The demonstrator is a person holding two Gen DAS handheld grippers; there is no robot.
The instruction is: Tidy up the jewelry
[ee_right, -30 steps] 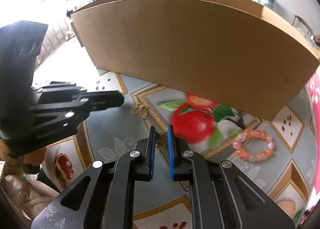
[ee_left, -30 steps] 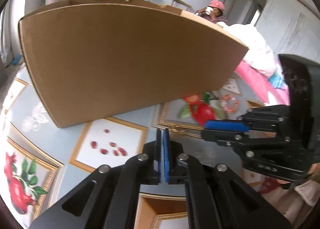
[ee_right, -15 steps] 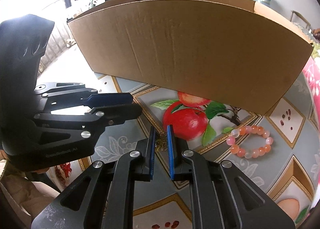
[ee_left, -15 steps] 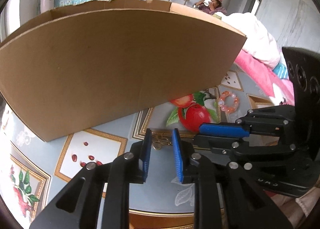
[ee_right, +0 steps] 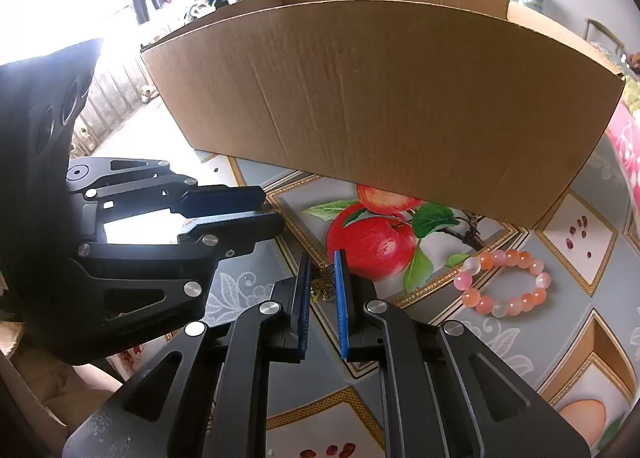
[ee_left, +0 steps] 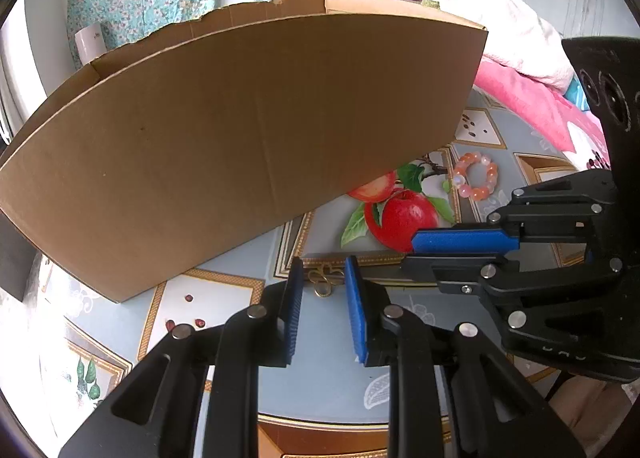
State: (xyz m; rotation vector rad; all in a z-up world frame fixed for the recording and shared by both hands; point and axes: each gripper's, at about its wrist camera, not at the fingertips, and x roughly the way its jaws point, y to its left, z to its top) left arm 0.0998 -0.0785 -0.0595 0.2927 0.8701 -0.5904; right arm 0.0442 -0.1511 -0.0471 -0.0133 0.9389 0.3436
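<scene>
**Both grippers at the gold chain**

My left gripper (ee_left: 322,290) stood with its jaws apart, the small gold chain (ee_left: 323,278) lying on the surface (ee_left: 320,378) between its tips. My right gripper (ee_right: 321,278) was narrowed around that same chain (ee_right: 323,285), pads close to it; I could not tell whether they pinched it. The beaded bracelet (ee_right: 505,283) lay near the cardboard box (ee_right: 400,98).

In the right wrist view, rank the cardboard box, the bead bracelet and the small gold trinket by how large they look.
1. cardboard box, by far the largest, filling the upper frame.
2. bead bracelet, a small ring on the tablecloth.
3. gold trinket, smallest, though partly hidden between the right hand-held gripper fingers, so its full extent is unsure.
</scene>
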